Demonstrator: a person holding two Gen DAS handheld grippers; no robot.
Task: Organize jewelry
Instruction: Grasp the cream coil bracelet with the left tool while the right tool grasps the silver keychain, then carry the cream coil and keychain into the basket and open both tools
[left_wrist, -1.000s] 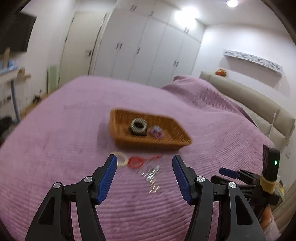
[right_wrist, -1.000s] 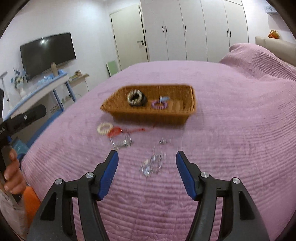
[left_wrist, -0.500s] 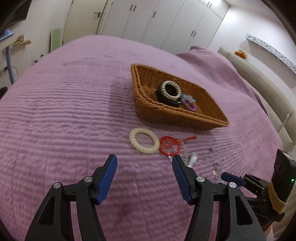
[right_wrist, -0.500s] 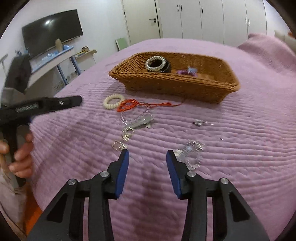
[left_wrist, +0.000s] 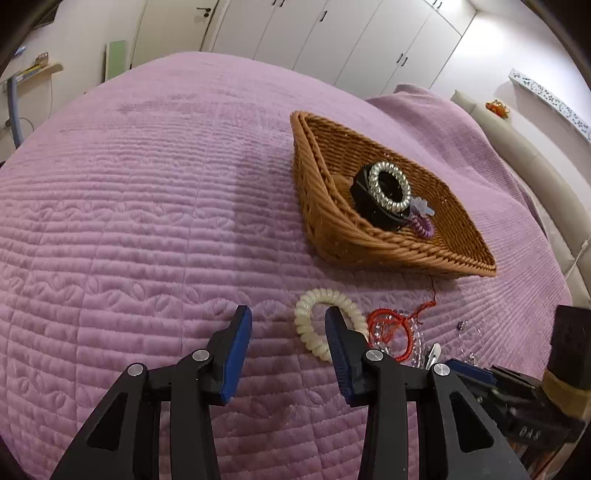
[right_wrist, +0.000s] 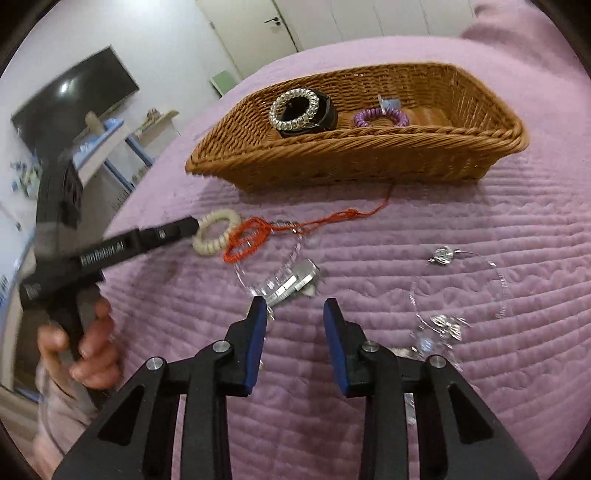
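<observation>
Both my grippers tilt steeply down at the purple bedspread (left_wrist: 147, 229). My left gripper (left_wrist: 288, 325) is closing with only bare quilt between its blue pads; its right finger (left_wrist: 338, 354) sits over the near edge of the cream spiral hair tie (left_wrist: 314, 317), which lies flat just outside the gap. In the right wrist view that gripper's tip reaches the tie (right_wrist: 216, 236) from the left, and my left hand (right_wrist: 83, 350) is wrapped round the handle. My right gripper (right_wrist: 293, 314) is closing too, with nothing between its pads; its left finger (right_wrist: 256, 332) comes down just beside the silver clip (right_wrist: 295, 284), which runs slantwise from lower left to upper right. A red cord bracelet (right_wrist: 245, 240) touches the hair tie, its loose string trailing off toward the wicker basket (right_wrist: 354, 162). The basket stands just behind the loose pieces, its long side running across in the right wrist view, and holds a pearl bracelet on a black ring (right_wrist: 301, 110) and a purple spiral tie (right_wrist: 380, 118). Right of my right gripper lie thin clear bracelets with small silver charms (right_wrist: 443, 325), too blurred to sort out.
</observation>
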